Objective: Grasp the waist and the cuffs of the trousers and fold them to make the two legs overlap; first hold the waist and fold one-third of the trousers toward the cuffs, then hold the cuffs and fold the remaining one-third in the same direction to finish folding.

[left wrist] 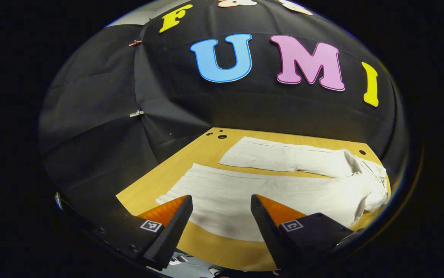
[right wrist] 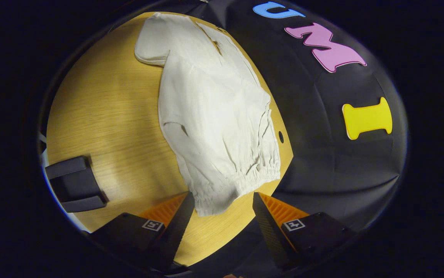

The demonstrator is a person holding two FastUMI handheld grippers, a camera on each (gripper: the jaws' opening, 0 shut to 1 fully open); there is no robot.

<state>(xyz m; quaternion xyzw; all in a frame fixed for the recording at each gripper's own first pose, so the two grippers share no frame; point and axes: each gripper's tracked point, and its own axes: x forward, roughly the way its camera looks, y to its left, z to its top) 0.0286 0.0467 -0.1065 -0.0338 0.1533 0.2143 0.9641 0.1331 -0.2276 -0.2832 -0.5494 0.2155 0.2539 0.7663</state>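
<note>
Black cloth walls close round a wooden bench [left wrist: 206, 150], and on it the white trousers [left wrist: 268, 185] lie flat with the two legs spread apart, not yet overlapped.

Taking the trousers as the landmark: in the left gripper view their long axis runs across the frame, cuffs [left wrist: 175, 193] toward the left tool [left wrist: 222, 216] and the waist far off to the right. That tool hovers near the cuff end of the nearer leg, jaws spread, holding nothing.

In the right gripper view the gathered waist [right wrist: 241, 177] lies just ahead of the right tool [right wrist: 222, 216] — the legs run away from it. Its jaws are spread too, empty, the waist's corner showing between them.

So each tool is nearer its own end; the first fold looks not yet begun.
</note>
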